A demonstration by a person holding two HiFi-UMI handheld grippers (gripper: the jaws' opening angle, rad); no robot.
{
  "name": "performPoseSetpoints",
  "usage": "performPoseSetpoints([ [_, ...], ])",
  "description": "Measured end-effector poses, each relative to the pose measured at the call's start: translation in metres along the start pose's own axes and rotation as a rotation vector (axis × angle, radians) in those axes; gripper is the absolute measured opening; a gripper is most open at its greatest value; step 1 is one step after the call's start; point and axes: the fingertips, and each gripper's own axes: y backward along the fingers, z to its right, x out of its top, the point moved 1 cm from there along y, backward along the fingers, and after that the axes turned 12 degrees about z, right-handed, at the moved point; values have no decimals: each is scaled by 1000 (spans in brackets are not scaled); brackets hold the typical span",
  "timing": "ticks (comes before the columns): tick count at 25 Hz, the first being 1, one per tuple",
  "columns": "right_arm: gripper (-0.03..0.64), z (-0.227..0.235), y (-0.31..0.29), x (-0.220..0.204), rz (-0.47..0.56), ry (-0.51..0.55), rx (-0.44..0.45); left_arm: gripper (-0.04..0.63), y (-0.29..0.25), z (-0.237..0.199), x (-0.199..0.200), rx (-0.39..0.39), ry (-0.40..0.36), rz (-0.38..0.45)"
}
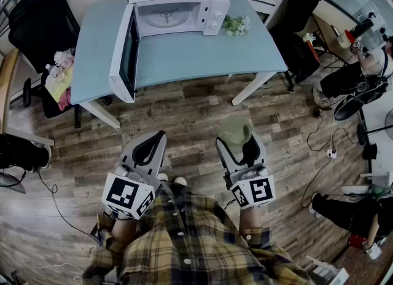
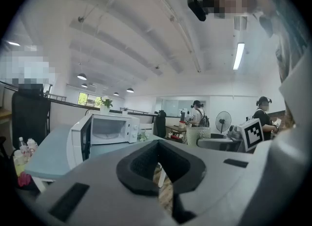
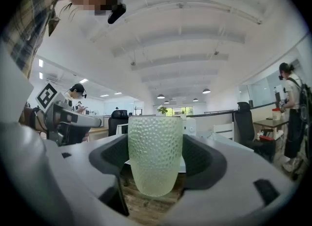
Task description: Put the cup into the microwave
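Yellow plaid shirt (image 1: 190,241) nearest. Left gripper (image 1: 150,148): jaws pressed together, nothing in them. Right gripper (image 1: 241,148): jaws spread wide, pinching the pale green dimpled translucent cup (image 3: 155,154), which is upright, off the brown wood-plank floor (image 1: 202,109) and well short of the table. Beyond, a light blue tabletop (image 1: 202,53) carries the white microwave (image 1: 178,7), its door (image 1: 126,53) swung open.

One overhead, two level
Head view looks steeply down; each gripper view looks forward along its fingers (image 2: 132,167); head and left gripper views share the microwave (image 1: 175,13) and desk (image 1: 202,53).
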Motion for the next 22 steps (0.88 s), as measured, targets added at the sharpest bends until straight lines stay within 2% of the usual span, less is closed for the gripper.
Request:
performPoseSetpoints([
  [6, 344, 11, 20, 5, 31, -34, 3, -10, 7, 23, -3, 19, -8, 6],
  [11, 337, 21, 30, 2, 45, -68, -25, -10, 8, 35, -9, 17, -18, -20],
  [15, 333, 24, 31, -1, 57, -100, -33, -11, 6, 40, -13, 8, -22, -33],
  [19, 331, 27, 26, -3, 94, -178, -37, -10, 0, 40, -16, -13, -12, -37],
  [22, 330, 30, 14, -7, 108, -189, -49, -11, -11, 32, -15, -26, -16, -27],
])
